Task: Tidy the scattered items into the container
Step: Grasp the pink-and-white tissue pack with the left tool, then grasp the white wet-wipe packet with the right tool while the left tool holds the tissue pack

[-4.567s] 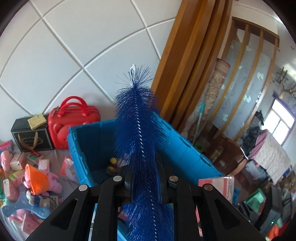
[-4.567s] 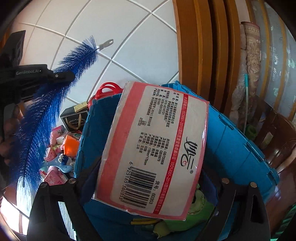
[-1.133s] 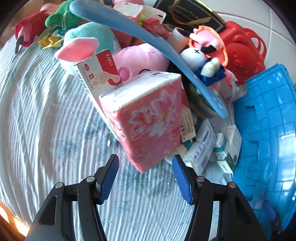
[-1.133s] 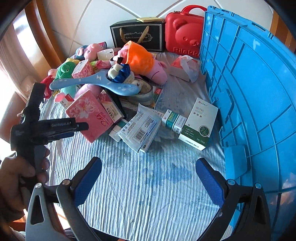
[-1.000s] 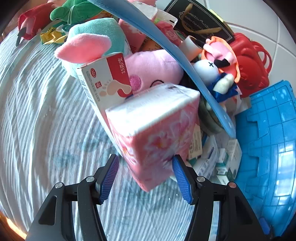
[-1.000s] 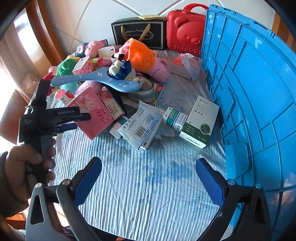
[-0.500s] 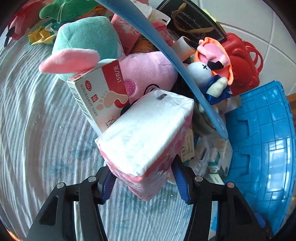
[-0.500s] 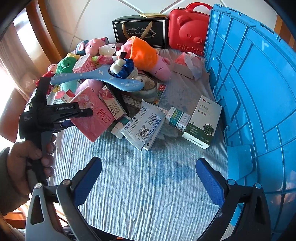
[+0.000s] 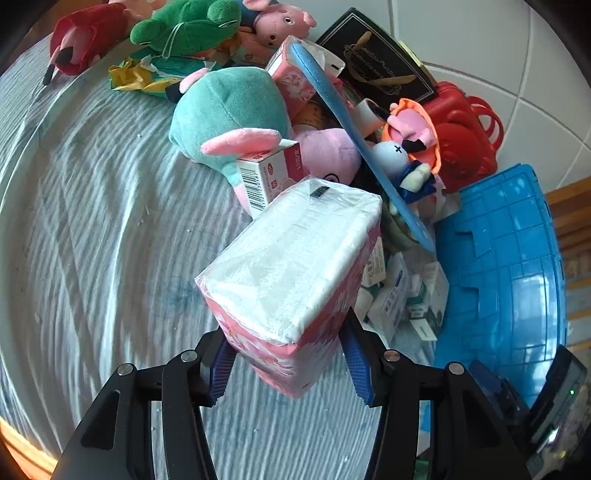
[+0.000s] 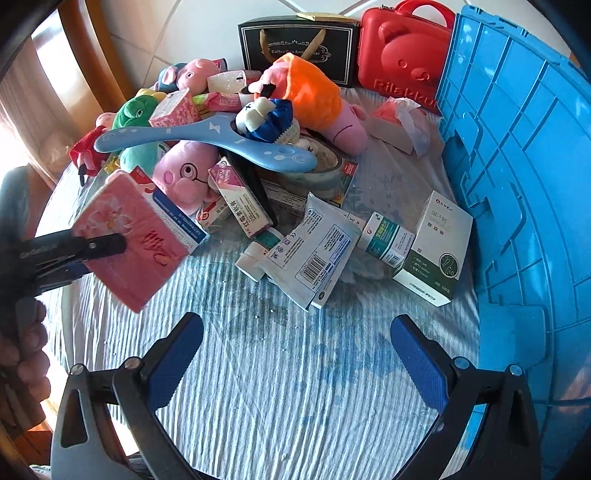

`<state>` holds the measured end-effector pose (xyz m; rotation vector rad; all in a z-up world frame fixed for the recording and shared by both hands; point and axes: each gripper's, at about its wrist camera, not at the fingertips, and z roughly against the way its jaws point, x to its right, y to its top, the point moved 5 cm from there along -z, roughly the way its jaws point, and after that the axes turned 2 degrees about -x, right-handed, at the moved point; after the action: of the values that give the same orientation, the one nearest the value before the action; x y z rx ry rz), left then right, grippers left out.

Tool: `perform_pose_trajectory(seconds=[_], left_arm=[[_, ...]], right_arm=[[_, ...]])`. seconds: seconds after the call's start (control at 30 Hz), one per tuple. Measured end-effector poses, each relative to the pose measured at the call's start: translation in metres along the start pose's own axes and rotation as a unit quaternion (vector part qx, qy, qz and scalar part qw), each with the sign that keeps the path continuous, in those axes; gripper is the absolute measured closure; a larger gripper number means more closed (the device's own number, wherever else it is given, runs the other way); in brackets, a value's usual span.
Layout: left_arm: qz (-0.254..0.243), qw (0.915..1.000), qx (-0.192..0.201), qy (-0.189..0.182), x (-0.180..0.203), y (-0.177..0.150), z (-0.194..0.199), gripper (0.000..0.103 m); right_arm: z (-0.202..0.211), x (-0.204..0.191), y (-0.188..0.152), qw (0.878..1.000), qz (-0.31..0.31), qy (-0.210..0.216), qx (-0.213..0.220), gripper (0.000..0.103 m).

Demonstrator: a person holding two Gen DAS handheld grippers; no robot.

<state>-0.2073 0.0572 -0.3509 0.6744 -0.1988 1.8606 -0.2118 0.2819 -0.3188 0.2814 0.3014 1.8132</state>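
My left gripper (image 9: 288, 354) is closing its jaws on the pink tissue pack (image 9: 295, 266), clamped at its near end for carrying; right gripper (image 10: 295, 354) hangs wide open, empty, for the boxes ahead.

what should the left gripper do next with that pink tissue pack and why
Probably carry it across to the blue crate and let go inside. The left gripper is closing on the pink tissue pack, pads on both sides, and the right-wrist view shows the pack clear of the striped cloth.

White tiled wall (image 10: 207, 22), wooden frame (image 10: 107, 62) at left, sunlit striped cloth (image 10: 295, 387) over the table
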Motion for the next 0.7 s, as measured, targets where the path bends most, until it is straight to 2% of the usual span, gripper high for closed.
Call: perform_pose_trajectory(seconds=[0.23,0.4,0.57,0.63,0.67,0.7], left_arm=[[-0.009,1.0,0.002,0.004,-0.023,-0.001,0.02,0.051],[-0.011,0.9999,0.009,0.008,-0.035,0.006,0.031,0.051],[-0.013,0.9998,0.015,0.009,-0.041,0.015,0.037,0.051],[-0.011,0.9998,0.017,0.008,-0.044,0.018,0.039,0.051],[-0.01,0.9998,0.018,0.008,-0.045,0.019,0.04,0.051],[-0.01,0.9997,0.019,0.007,-0.046,0.02,0.041,0.051]], right_arm=[[-0.062,0.016,0.022,0.998,-0.058,-0.011,-0.014,0.0],[-0.091,0.031,0.038,0.993,-0.11,-0.022,-0.019,0.0],[-0.114,0.032,0.046,0.991,-0.121,-0.037,-0.038,0.001],[-0.118,0.032,0.046,0.99,-0.124,-0.036,-0.048,0.021],[-0.12,0.032,0.045,0.99,-0.124,-0.038,-0.055,0.04],[-0.119,0.032,0.045,0.99,-0.125,-0.037,-0.054,0.044]])
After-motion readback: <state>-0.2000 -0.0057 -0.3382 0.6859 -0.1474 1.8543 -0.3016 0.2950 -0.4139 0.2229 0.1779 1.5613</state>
